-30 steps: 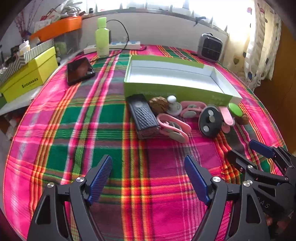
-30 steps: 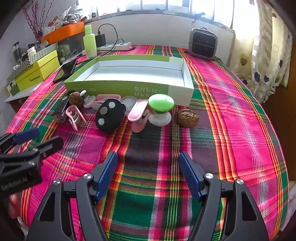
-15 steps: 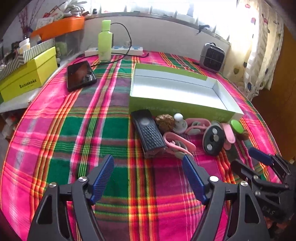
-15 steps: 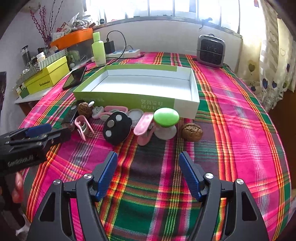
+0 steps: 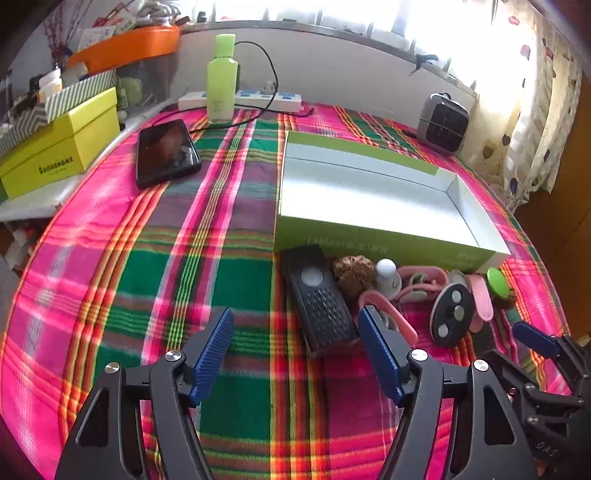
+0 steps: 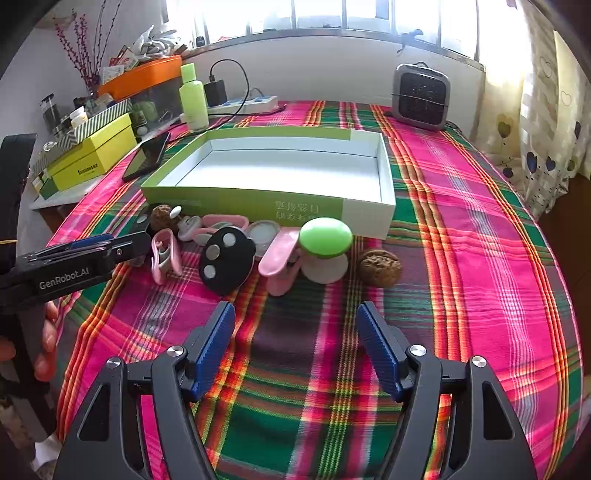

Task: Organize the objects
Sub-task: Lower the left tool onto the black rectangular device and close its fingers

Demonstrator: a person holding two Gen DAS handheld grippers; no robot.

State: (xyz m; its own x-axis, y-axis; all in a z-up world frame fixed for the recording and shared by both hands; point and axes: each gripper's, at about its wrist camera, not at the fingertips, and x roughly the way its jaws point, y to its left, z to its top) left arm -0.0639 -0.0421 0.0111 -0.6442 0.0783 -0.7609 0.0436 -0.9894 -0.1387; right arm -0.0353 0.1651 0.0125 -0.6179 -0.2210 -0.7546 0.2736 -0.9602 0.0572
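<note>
Right wrist view, plaid tablecloth [image 6: 461, 221], bright window [image 6: 332, 14], curtain [image 6: 546, 110]

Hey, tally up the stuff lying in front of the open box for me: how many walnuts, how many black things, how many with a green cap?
Walnuts: 2, the right walnut and the left walnut
Black things: 2, the ridged bar and the oval disc
Green-capped knob: 1
Total: 5
</note>
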